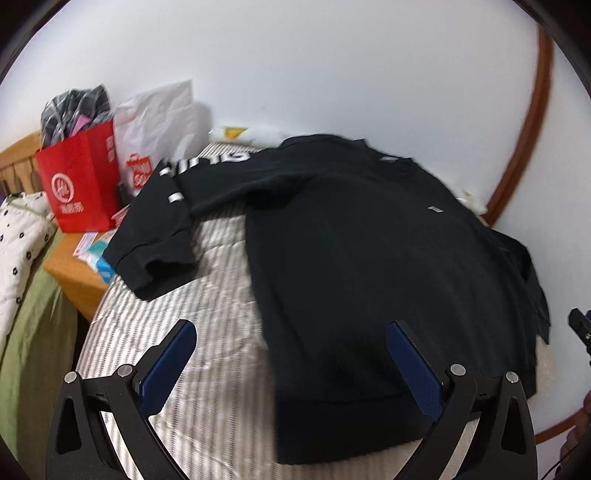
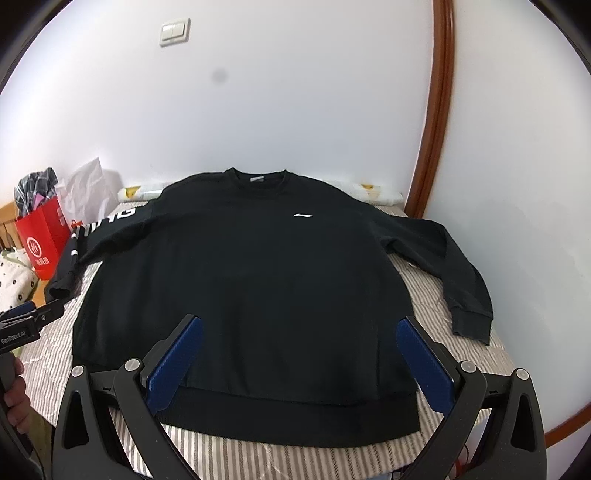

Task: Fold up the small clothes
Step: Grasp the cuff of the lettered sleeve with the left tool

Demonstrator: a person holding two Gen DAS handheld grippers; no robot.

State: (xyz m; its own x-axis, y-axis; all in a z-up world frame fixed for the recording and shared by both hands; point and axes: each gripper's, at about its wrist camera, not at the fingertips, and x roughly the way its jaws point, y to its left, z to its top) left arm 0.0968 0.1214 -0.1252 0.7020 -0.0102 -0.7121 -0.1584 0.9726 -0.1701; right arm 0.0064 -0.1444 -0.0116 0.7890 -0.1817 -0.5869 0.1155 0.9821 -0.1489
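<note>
Striped mattress (image 2: 428,291) carries black sweatshirt (image 2: 251,280) flat, front up, sleeves out. Left gripper (image 1: 291,369) and right gripper (image 2: 299,363) spread, empty, above its hem. Likely pre-fold; next: pinch a sleeve.

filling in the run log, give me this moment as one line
stage: pre-fold | black sweatshirt: flat on striped bed, sleeves out | left hand-held gripper: open | right hand-held gripper: open

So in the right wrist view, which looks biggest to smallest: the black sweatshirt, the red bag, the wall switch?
1. Black sweatshirt, by far the largest, spread across the striped bed.
2. Red bag, at the left edge.
3. Wall switch, smallest, though it is farther from the camera, so its true size against the bag is unsure.
</note>
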